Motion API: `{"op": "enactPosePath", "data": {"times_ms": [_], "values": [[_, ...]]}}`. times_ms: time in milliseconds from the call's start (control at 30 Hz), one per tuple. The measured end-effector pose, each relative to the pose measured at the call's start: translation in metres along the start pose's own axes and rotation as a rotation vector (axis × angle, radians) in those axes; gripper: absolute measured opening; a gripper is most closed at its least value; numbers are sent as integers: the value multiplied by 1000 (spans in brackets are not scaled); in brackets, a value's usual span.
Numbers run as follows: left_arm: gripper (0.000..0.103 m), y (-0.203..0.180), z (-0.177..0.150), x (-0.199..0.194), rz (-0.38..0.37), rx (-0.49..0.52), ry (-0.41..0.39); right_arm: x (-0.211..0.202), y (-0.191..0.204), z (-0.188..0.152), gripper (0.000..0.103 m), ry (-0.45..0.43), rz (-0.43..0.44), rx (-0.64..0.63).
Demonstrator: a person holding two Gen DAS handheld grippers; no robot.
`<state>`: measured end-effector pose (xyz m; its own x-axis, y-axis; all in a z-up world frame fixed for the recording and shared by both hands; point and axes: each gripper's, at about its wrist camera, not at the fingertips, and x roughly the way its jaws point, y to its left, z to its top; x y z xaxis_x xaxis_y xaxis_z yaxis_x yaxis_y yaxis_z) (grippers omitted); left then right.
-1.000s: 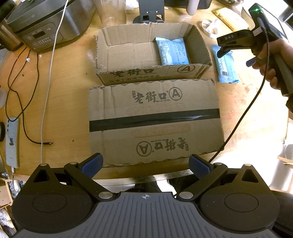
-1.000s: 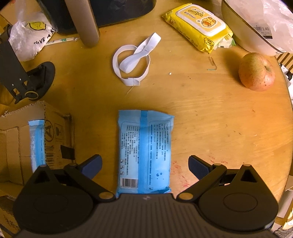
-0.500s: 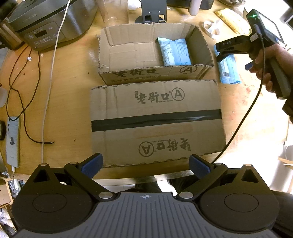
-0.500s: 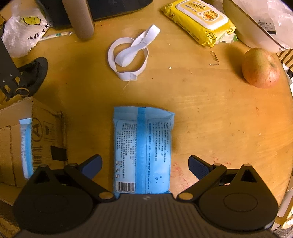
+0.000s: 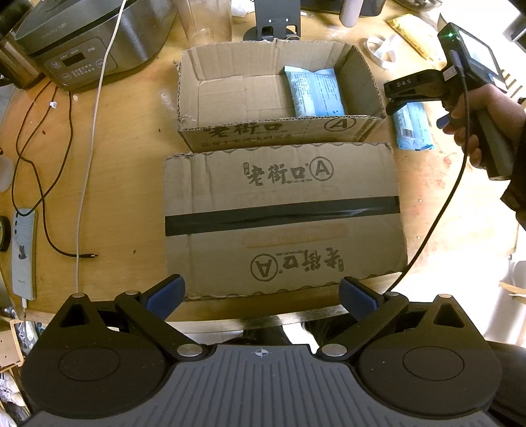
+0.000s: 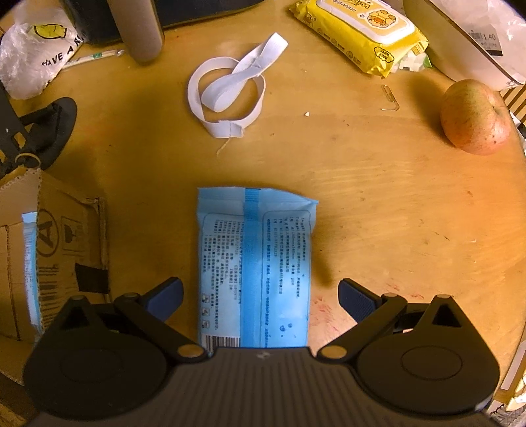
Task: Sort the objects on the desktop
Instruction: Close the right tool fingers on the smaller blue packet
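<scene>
Both fingers of right hand-held gripper (image 6: pixel 259 297) straddle blue packet (image 6: pixel 254 272), untouched.

The wooden bench (image 6: pixel 378 203) carries a cardboard box (image 5: pixel 279 98), with a blue packet (image 6: pixel 254 272), white band (image 6: pixel 227 95), yellow wipes (image 6: pixel 358 29) and apple (image 6: pixel 473 118) to the box's right.

The desk (image 6: pixel 361 197) is smooth, varnished wood. The box (image 5: pixel 263 129) is matt corrugated cardboard with ragged edges. The blue packet (image 6: pixel 253 262) is glossy plastic film. The cooker (image 5: pixel 82 36) has brushed metal sides. The white band (image 6: pixel 227 95) looks like cloth.
</scene>
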<state>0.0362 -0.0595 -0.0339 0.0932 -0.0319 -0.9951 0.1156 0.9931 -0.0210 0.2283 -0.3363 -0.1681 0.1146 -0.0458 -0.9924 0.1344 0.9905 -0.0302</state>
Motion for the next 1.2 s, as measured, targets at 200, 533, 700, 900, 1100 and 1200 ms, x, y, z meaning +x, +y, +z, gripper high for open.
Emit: {"op": "enactPosePath", "data": {"times_ms": [200, 533, 700, 900, 1100, 1200], "values": [[103, 0, 1, 0, -1, 1, 1, 6, 4, -2, 103, -1, -14, -26], [103, -1, 2, 1, -4, 6, 5, 8, 0, -6, 103, -6, 10, -6], [103, -2, 3, 2, -5, 10, 5, 7, 1, -7, 103, -11, 12, -7], [103, -2, 3, 2, -5, 9, 6, 7, 2, -9, 103, -13, 12, -8], [103, 0, 2, 2, -4, 6, 7, 3, 3, -11, 91, -19, 30, -5], [103, 1, 2, 2, -3, 2, 7, -7, 7, -12, 65, -45, 33, -22]]}}
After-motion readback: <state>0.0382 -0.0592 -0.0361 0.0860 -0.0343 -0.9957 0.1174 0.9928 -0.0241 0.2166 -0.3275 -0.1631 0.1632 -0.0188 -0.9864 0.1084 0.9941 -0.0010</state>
